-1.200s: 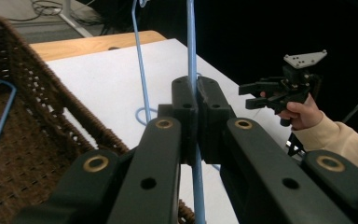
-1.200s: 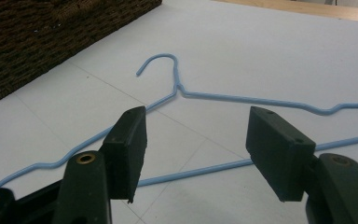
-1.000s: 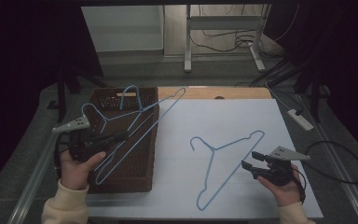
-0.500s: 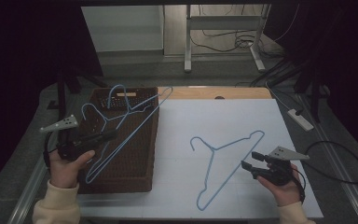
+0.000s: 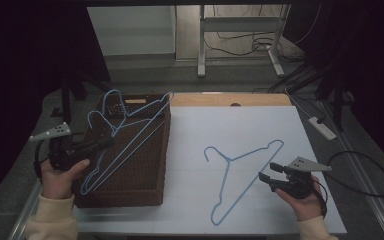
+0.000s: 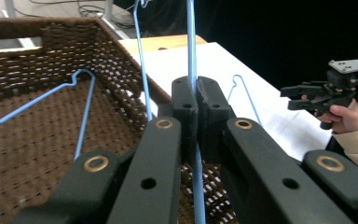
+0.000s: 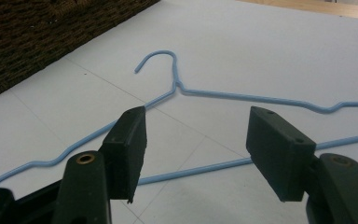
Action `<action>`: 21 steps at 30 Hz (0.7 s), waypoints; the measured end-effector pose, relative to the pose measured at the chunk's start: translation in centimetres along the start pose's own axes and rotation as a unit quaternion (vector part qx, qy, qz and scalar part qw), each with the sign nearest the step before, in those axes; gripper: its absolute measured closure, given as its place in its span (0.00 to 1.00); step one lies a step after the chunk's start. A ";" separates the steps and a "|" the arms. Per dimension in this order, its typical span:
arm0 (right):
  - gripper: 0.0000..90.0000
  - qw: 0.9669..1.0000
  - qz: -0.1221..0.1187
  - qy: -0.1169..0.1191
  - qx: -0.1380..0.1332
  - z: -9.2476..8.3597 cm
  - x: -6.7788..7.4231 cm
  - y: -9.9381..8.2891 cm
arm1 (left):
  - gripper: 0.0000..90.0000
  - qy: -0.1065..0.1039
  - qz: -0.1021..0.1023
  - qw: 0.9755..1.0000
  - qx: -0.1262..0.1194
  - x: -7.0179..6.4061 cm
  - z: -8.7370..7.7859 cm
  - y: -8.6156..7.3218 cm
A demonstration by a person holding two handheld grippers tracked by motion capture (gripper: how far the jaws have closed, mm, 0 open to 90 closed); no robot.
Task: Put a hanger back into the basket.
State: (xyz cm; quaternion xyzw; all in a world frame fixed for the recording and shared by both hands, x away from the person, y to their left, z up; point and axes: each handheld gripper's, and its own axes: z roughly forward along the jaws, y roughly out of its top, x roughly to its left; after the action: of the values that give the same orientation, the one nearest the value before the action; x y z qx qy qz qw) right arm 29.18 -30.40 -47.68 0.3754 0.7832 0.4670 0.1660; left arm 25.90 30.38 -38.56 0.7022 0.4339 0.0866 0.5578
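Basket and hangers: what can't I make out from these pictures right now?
- Wicker basket: high view too dark to show whether the second hanger rests on its floor.
- Held hanger: left gripper view, the left gripper hides the wire at the clamp.
- Table hanger: right gripper view, ends cut by the frame edges; right gripper open above it.

My table has a white top, with a bare wooden strip along its far edge at 12 o'clock. A dark wicker basket sits on it at 9 o'clock. A blue wire hanger lies flat on the white top toward 4 o'clock, hook pointing at the basket.
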 end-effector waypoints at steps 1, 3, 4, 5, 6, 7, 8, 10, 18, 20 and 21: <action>0.43 1.000 0.001 0.000 0.000 0.0 0.0 0.0 | 0.96 0.001 -0.002 1.000 -0.001 0.3 -0.2 0.0; 0.43 1.000 0.000 -0.001 0.001 0.1 0.0 -0.1 | 0.96 0.006 -0.004 1.000 -0.001 0.6 -0.5 -0.1; 0.43 1.000 0.000 -0.001 0.001 0.1 0.0 -0.1 | 0.96 0.006 -0.004 1.000 -0.001 0.6 -0.5 -0.1; 0.43 1.000 0.000 -0.002 0.002 0.1 -0.1 -0.1 | 0.96 0.011 -0.006 1.000 0.000 0.9 -0.7 -0.2; 0.43 1.000 0.001 -0.003 0.004 0.1 -0.1 -0.1 | 0.96 0.013 -0.007 1.000 0.000 1.1 -0.7 -0.3; 0.43 1.000 0.001 -0.003 0.004 0.1 -0.1 -0.1 | 0.96 0.015 -0.008 1.000 0.001 1.3 -0.8 -0.3; 0.43 1.000 0.000 -0.003 0.004 0.1 -0.1 -0.1 | 0.96 0.017 -0.010 1.000 0.003 1.5 -0.7 -0.4; 0.43 1.000 -0.001 -0.004 0.003 0.1 -0.1 -0.1 | 0.96 0.022 -0.011 1.000 0.012 1.8 -0.4 -0.6; 0.42 1.000 -0.003 -0.007 0.005 0.2 -0.1 -0.2 | 0.96 0.026 -0.020 0.998 0.045 2.9 1.0 -1.1; 0.42 1.000 -0.004 -0.007 0.006 0.3 -0.1 -0.2 | 0.96 0.026 -0.023 0.998 0.049 3.1 1.2 -1.2; 0.42 1.000 -0.004 -0.006 0.007 0.3 -0.1 -0.2 | 0.96 0.026 -0.025 0.998 0.051 3.2 1.4 -1.2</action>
State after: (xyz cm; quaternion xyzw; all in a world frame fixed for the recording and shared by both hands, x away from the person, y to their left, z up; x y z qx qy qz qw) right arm 29.34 -30.37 -48.01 0.3762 0.7868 0.4588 0.1703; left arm 28.05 31.67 -41.24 0.7163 0.4694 0.0680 0.5117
